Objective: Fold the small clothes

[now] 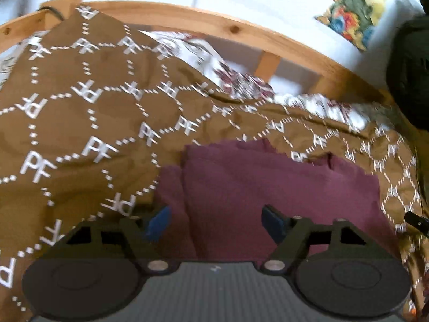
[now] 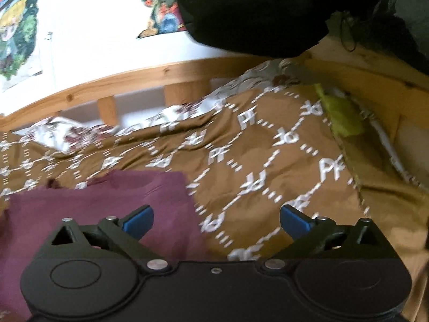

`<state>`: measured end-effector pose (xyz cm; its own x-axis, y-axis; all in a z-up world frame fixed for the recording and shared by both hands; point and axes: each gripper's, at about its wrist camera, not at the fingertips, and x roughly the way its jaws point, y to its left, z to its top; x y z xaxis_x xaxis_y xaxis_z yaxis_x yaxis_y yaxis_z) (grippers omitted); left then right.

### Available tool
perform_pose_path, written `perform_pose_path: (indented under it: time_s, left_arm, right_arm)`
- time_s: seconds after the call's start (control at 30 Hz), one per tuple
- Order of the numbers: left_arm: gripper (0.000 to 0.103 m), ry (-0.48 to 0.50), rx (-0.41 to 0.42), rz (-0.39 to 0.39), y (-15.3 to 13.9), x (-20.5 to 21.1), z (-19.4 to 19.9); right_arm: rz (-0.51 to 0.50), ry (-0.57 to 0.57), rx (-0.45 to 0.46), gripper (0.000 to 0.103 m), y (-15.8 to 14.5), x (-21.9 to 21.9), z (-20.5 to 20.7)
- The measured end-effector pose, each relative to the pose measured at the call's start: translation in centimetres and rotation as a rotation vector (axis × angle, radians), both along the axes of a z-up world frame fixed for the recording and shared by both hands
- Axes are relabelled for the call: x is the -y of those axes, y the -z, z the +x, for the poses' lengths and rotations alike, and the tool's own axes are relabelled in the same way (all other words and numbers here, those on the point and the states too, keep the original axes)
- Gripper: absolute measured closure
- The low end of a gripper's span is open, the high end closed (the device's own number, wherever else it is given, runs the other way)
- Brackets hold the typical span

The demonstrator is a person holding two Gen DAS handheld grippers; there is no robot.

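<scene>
Maroon cloth (image 1: 281,187) folded flat on brown blanket (image 1: 80,107) near bed's wooden rail (image 1: 214,24), left tongs (image 1: 215,221) wide above cloth, right tongs (image 2: 215,221) wide, empty, over cloth's right edge.

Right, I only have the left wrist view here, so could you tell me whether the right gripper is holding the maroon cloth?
Observer: No. The right gripper is open, nothing between its pads; its left pad sits over the maroon cloth.
Operator: Thank you. Is anything lying further right on the brown bedspread?
Observer: Yes, a yellow-green cloth lies at the edge of the brown bedspread, by the wooden frame.
Operator: And above that?
Observer: A black fabric bundle hangs over the frame.
</scene>
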<state>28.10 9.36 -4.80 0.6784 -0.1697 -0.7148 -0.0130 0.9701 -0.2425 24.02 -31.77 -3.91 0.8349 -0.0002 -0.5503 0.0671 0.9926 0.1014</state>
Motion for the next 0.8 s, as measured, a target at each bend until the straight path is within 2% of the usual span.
perform_pose_path:
  time_s: [0.03,0.13,0.23,0.3,0.33,0.37,0.4,0.63,0.8]
  left_arm:
    - [0.04,0.004,-0.013,0.009,0.3,0.2,0.2]
    - [0.058,0.024,-0.094,0.042,1.7,1.0,1.2]
    - [0.063,0.012,-0.17,0.084,3.1,1.3,1.8]
    - [0.063,0.011,-0.174,0.086,3.4,1.3,1.7]
    - [0.069,0.01,-0.173,0.088,3.4,1.3,1.6]
    - [0.08,0.009,-0.168,0.094,3.3,1.3,1.5]
    - [0.098,0.001,-0.164,0.106,3.3,1.4,1.4]
    - [0.099,-0.136,-0.123,0.09,2.0,0.6,-0.3]
    - [0.099,-0.155,-0.139,0.111,2.2,0.5,-0.8]
  right_arm:
    - [0.014,-0.017,-0.01,0.001,0.0,-0.6,-0.6]
    - [0.031,-0.066,-0.046,0.001,0.2,-2.1,-2.3]
    - [0.016,-0.096,-0.086,0.001,0.8,-3.2,-3.1]
    - [0.011,-0.094,-0.098,0.001,1.0,-3.3,-3.2]
    - [0.016,-0.089,-0.103,0.001,1.1,-3.3,-3.0]
    - [0.026,-0.084,-0.109,0.001,1.3,-3.2,-2.9]
    - [0.039,-0.079,-0.116,0.001,1.5,-3.2,-2.7]
    - [0.012,-0.116,-0.139,0.001,2.4,-4.0,-2.2]
    - [-0.038,-0.151,-0.116,0.001,2.3,-4.9,-2.5]
